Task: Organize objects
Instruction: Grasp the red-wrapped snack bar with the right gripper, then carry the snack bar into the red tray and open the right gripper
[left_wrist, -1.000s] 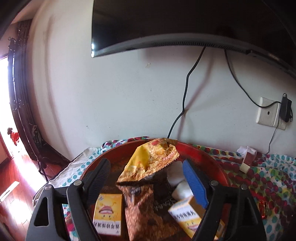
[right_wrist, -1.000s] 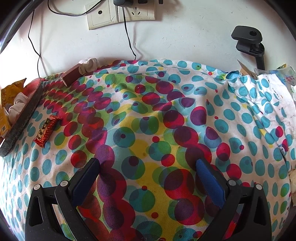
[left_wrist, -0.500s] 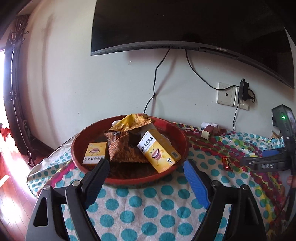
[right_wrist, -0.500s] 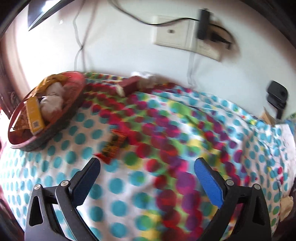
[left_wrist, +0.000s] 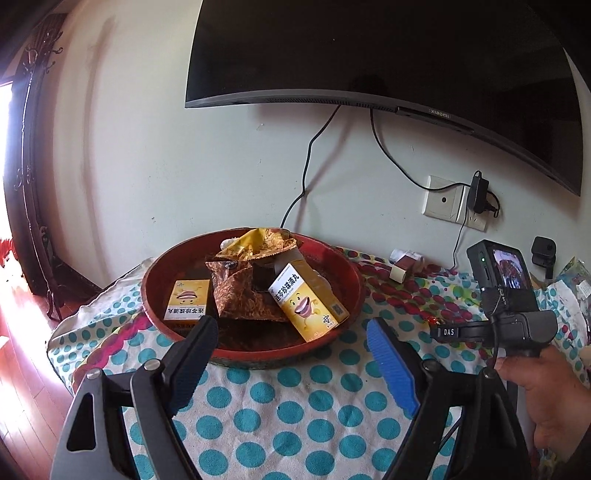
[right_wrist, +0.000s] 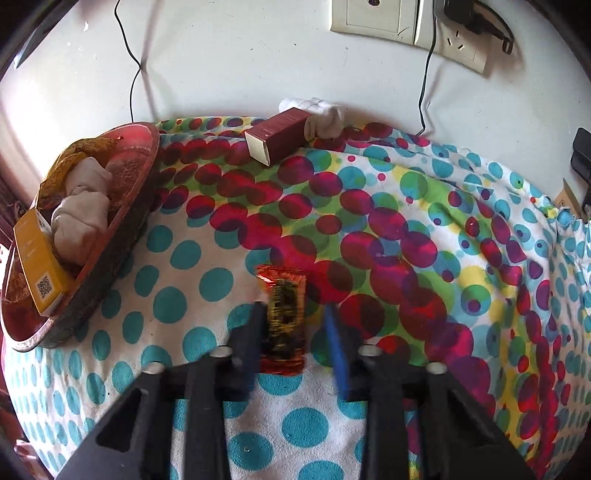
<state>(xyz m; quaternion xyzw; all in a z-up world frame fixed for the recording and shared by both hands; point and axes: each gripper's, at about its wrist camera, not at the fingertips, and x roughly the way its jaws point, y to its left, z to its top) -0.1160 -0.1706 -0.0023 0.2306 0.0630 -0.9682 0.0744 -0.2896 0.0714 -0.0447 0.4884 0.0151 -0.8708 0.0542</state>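
A small red-and-gold snack packet (right_wrist: 284, 295) lies flat on the dotted cloth. My right gripper (right_wrist: 293, 317) straddles it from above and its jaws are closing. The black finger touches the packet's left edge, and a narrow gap remains at the blue finger (right_wrist: 334, 343). The round red tray (left_wrist: 255, 354) holds two yellow boxes (left_wrist: 308, 306) (left_wrist: 186, 301) and crumpled brown and yellow snack bags (left_wrist: 240, 291). My left gripper (left_wrist: 290, 328) hangs open just in front of the tray with nothing between its fingers.
A maroon box (right_wrist: 277, 134) and a white wad (right_wrist: 327, 118) lie by the back wall. Cables, a wall socket (left_wrist: 443, 199) and a television (left_wrist: 369, 55) are above. A person's hand (left_wrist: 546, 398) holds the right tool. White wads (right_wrist: 83, 214) rest in the tray.
The left gripper pulled back from over the tray to in front of it. The right gripper swung left over the snack packet, and its jaws went from wide to narrow around it.
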